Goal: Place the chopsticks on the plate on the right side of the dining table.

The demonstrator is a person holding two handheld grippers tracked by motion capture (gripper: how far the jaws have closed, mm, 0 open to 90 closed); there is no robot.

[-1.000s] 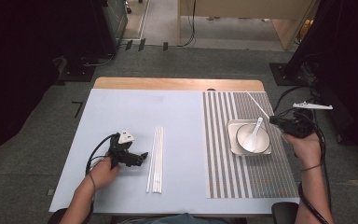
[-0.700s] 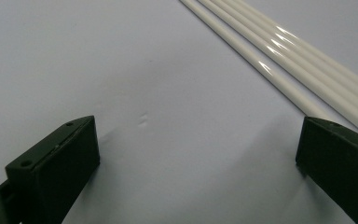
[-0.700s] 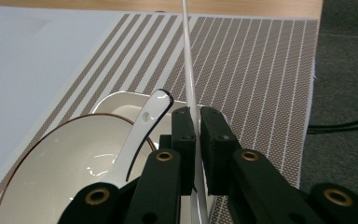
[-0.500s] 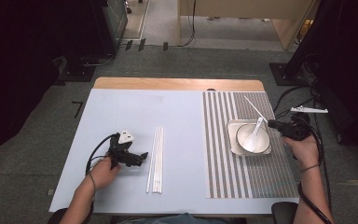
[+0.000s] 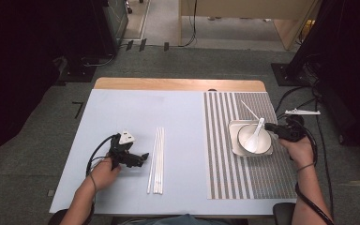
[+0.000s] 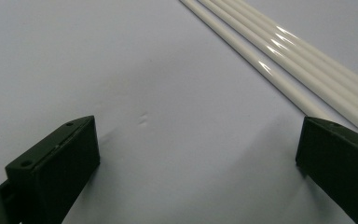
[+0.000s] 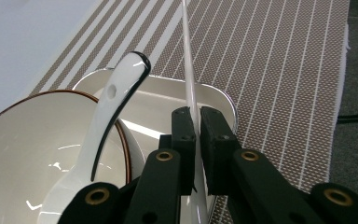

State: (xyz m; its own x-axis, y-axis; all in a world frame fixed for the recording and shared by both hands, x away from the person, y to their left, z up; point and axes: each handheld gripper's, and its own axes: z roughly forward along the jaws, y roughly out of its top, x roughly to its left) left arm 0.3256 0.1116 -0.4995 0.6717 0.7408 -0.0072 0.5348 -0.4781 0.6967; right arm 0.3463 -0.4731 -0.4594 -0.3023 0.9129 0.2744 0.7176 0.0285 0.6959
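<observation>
Your right gripper (image 5: pixel 273 128) came down over the last second, from above the far right of the striped mat (image 5: pixel 225 178) to just beside the square plate (image 5: pixel 235 125), carrying a single white chopstick (image 7: pixel 189 79). My read: you were lowering it to set it across the plate or bowl (image 5: pixel 244 133), so the placement was close but not done. In the right gripper view the jaws were closed as tight as they go, pinching the chopstick near one end, its long part running up and away over the mat. It hung just beside the white spoon (image 7: pixel 103 126) that leaned in the bowl; whether the two touched, can't tell.

Your left gripper (image 5: pixel 142 157) stayed put on the blue table (image 5: pixel 122 108), jaws wide apart, nothing between them. The remaining white sticks (image 5: pixel 156 159) lay in a neat bundle just beside it, one jaw close to the nearest stick in the left gripper view.
</observation>
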